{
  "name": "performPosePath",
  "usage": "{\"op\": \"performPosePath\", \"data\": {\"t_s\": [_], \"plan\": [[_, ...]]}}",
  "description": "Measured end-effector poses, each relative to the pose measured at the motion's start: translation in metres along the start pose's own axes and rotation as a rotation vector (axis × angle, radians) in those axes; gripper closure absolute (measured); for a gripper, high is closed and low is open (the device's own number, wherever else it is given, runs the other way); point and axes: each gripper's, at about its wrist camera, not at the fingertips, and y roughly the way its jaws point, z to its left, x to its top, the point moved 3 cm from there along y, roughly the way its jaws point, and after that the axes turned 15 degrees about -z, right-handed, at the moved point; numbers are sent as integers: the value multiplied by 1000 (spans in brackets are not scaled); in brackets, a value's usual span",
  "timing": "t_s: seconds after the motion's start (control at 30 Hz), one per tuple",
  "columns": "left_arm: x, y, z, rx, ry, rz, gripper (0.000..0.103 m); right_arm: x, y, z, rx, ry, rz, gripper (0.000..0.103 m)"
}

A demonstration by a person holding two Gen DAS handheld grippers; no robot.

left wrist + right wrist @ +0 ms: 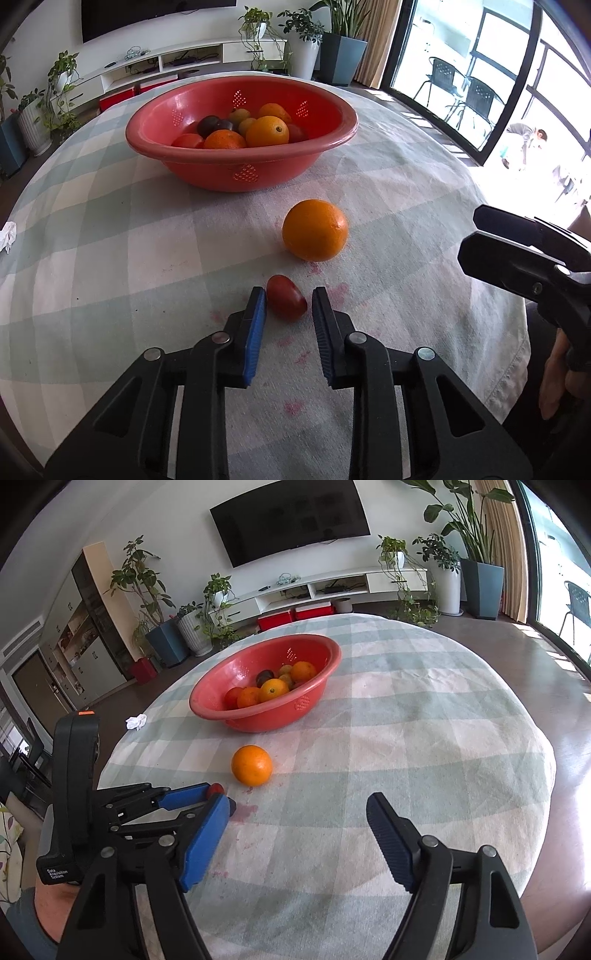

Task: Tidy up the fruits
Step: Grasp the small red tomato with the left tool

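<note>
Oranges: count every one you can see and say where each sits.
4. One orange on the cloth before the red basin; in it, front left, front right, back right. Others may be hidden.

Small red fruit [215, 788] mostly hidden behind blue pad, bowl [240, 162] fruits overlapping — lower ones unidentifiable

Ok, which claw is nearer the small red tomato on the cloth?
Left. The left claw is open with the tomato between its fingers; the right claw hangs open off to the tomato's right, well apart.
</note>
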Motion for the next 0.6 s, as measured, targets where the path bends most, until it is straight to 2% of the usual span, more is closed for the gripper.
{"op": "performPosePath", "data": {"t_s": [0.13,0.3,0.4,0.6], "plan": [[-1,-1,1,-9,4,2,81,8,8,1,-1,-26,18,29],[1,1,1,-9,19,15,81,15,17,3,-7,-68,36,29],[2,3,4,-4,-9,10,80,16,18,2,-5,-58,38,29],[3,5,1,-3,11,6,81,10,21,5,2,-60,54,29]]}}
